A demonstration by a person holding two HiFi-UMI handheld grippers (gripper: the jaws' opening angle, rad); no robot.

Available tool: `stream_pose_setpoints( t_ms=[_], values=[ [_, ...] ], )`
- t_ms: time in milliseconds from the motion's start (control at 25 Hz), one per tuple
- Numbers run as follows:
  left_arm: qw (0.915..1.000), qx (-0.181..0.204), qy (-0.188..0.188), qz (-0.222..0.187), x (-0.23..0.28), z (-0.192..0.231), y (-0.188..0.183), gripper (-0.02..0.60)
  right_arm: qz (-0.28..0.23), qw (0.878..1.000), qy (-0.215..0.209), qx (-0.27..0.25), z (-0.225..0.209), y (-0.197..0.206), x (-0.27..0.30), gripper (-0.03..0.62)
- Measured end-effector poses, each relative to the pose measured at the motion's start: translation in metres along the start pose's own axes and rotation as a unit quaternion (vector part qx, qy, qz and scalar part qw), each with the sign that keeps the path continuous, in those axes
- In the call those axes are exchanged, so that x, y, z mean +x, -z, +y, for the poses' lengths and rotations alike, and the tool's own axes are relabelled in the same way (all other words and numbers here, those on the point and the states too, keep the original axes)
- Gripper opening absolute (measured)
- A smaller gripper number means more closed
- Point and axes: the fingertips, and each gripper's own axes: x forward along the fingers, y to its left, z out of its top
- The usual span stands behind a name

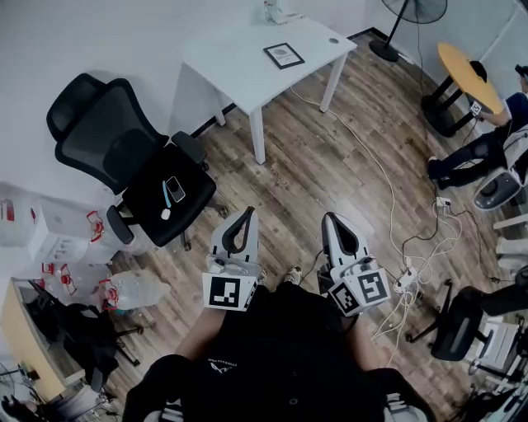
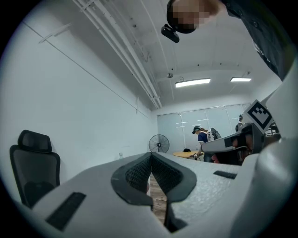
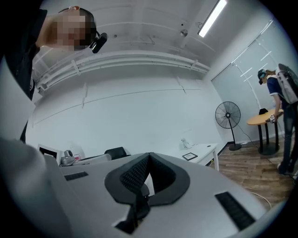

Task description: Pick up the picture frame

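Flat, seemingly dark-rimmed rectangular picture frame (image 1: 283, 55) on smooth white table (image 1: 239, 62).

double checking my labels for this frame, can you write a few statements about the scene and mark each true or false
The picture frame lies on the white desk. True.
The left gripper holds the picture frame. False: its fingers are shut on nothing, far from the desk.
The right gripper has its fingers together. True.
The standing fan is on the white desk. False: it stands by the round wooden table.
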Motion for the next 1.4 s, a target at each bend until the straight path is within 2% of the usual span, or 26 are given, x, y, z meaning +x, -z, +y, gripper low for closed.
stream_pose_setpoints(
  t_ms=[240, 360, 640, 960, 1120, 1400],
  values=[
    [0.9999, 0.006, -0.001, -0.008, 0.020, -0.030, -0.005, 0.008, -0.003, 1.000, 0.004, -0.002, -0.033, -0.010, -0.016, -0.002],
    [1.0000, 0.009, -0.001, -0.003, 0.024, -0.047, 0.005, 0.006, -0.006, 1.000, 0.007, -0.021, -0.049, -0.013, -0.025, -0.002],
    [0.9997, 0.004, -0.020, -0.011, 0.037, -0.060, 0.004, 0.008, -0.012, 0.999, 0.032, -0.041, -0.076, -0.016, -0.026, -0.002],
    [0.9996, 0.001, -0.020, 0.020, 0.072, -0.027, 0.035, 0.006, 0.004, 0.999, 0.039, -0.037, -0.094, -0.007, 0.017, -0.002],
    [0.9998, 0.008, -0.002, 0.019, 0.111, -0.017, 0.039, 0.008, 0.010, 0.997, 0.059, -0.041, -0.118, -0.012, 0.043, -0.002],
    [0.9998, -0.014, 0.014, -0.002, 0.192, 0.018, 0.030, 0.006, 0.003, 0.995, 0.092, -0.040, -0.157, -0.029, 0.107, -0.002]
  ],
)
